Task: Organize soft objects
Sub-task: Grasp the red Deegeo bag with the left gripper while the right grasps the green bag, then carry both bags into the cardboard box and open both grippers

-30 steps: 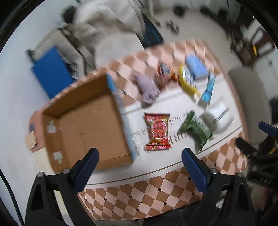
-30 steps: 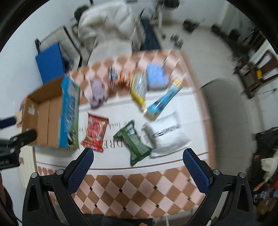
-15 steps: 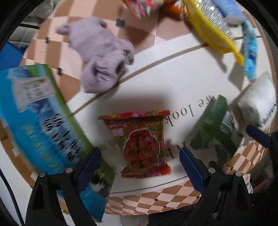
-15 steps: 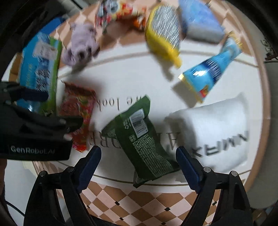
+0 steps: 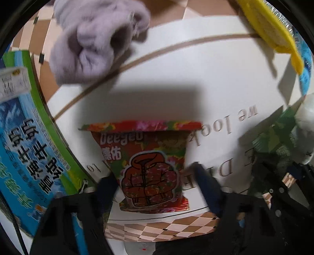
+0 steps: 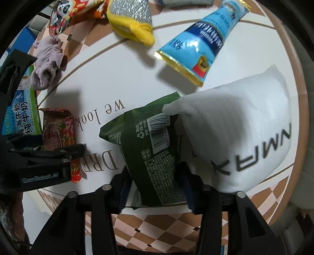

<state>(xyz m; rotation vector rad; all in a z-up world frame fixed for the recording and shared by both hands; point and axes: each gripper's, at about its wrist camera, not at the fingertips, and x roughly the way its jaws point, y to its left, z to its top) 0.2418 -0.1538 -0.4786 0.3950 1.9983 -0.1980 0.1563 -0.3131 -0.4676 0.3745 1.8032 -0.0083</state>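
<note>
While the left gripper (image 5: 155,188) hangs low over the table (image 5: 196,82), its two blue-padded fingers (image 5: 208,188) stand on either side of the lower half of a red flowered snack pouch (image 5: 149,166); the pads sit close against the pouch's edges, but the blur there makes it impossible to tell whether they are pinching it or only flanking it. The pouch lies flat on the white centre of the table, just beside the blue and green printed wall of a carton (image 5: 25,153) on its left. A lilac fuzzy cloth (image 5: 88,43) lies crumpled beyond the pouch, near the carton's far corner, and a yellow padded item with a silver face (image 5: 272,29) lies at the far right.

In the right wrist view, the right gripper (image 6: 157,188) has its fingers pressed in against both sides of a dark green snack bag (image 6: 151,153), gripping its near end; the bag's barcode side faces up. A white pillow with dark lettering (image 6: 239,137) lies touching the green bag on its right, one corner resting over the bag's upper edge. Farther back lie a light blue pouch with gold ends (image 6: 200,43), the yellow and silver item, and a red and orange panda-printed bag (image 6: 66,13). The left gripper's black body is visible at the left edge, over the red pouch
</note>
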